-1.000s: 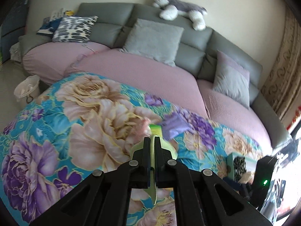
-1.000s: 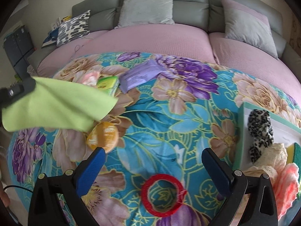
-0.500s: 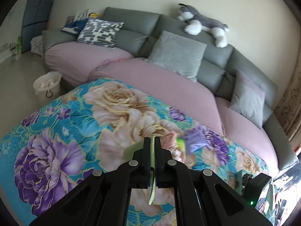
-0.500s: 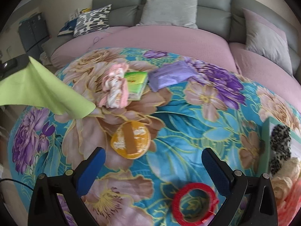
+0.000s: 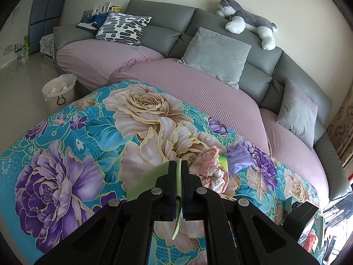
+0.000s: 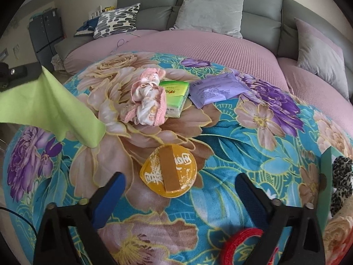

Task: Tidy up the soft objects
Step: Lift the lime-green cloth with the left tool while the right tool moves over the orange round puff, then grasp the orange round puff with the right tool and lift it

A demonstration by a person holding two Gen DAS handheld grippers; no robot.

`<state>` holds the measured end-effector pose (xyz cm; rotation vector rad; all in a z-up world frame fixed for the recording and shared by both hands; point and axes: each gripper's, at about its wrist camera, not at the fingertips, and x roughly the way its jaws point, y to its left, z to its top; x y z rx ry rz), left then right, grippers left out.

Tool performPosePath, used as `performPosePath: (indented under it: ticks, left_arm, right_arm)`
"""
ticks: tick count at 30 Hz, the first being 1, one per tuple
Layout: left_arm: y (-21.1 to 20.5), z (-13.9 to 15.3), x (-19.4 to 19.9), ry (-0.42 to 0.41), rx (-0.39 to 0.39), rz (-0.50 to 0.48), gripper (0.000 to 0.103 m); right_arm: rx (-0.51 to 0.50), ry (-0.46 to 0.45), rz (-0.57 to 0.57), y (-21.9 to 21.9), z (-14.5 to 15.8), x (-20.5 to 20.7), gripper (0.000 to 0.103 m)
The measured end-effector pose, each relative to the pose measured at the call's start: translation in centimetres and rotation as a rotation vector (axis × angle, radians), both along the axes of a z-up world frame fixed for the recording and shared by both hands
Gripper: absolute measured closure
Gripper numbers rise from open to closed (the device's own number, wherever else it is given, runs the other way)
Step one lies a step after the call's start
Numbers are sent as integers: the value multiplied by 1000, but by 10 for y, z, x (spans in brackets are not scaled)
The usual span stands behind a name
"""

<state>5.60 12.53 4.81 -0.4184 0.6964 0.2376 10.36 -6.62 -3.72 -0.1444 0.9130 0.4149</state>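
At far left of the right wrist view: left gripper (image 6: 33, 71), jaws pressed together on a corner of the lime-green cloth (image 6: 46, 108), which hangs in a loose triangle above the floral blanket (image 6: 220, 132), tip near a beige flower. From the left wrist view, same cloth (image 5: 150, 181) pinched between black fingers (image 5: 172, 176), one edge trailing down through the closed gap.

Next to the right, on the blanket: crumpled pink-and-white fabric bundle (image 6: 147, 99), touching a green tissue pack (image 6: 176, 95) just beside it. Further right, flat purple packet (image 6: 217, 89), apart from the tissue pack, near a purple printed bloom. Below the bundle, nearer the camera: round yellow foil packet (image 6: 169, 172) with a tan strip across it, lying between and beyond the blue pads (image 6: 114, 190).

Right gripper (image 6: 179, 187): jaws spread wide, having just been closing a little, nothing between the pads, hovering over the blanket. Red ring (image 6: 240, 243) at bottom, partly hidden behind the right finger.

At the right edge: green tray (image 6: 326, 176) holding a leopard-print item (image 6: 340, 181) and a cream lacy piece below it, only partly visible.

Behind everything: grey sofa (image 5: 158, 19) with pink seat covers, patterned cushion, grey cushions, plush husky (image 5: 247, 19) on the backrest; white basket (image 5: 59, 90) on the floor at left.
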Motion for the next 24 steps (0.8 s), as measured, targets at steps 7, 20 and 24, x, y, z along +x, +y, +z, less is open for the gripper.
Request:
performPosePath:
  ticks: [7,20,24]
  left_arm:
    - [2,-5,3,16,-9,-1,100]
    - [0,-3,4,4,-1,-22,100]
    - [-5,5,0,-25,14,-36,100]
  right_arm:
    - [-3,13,13,5,-5,1,35]
    - [31,16,37,6,0,-3,49]
    - [45,-1,36,2,8,-4,49]
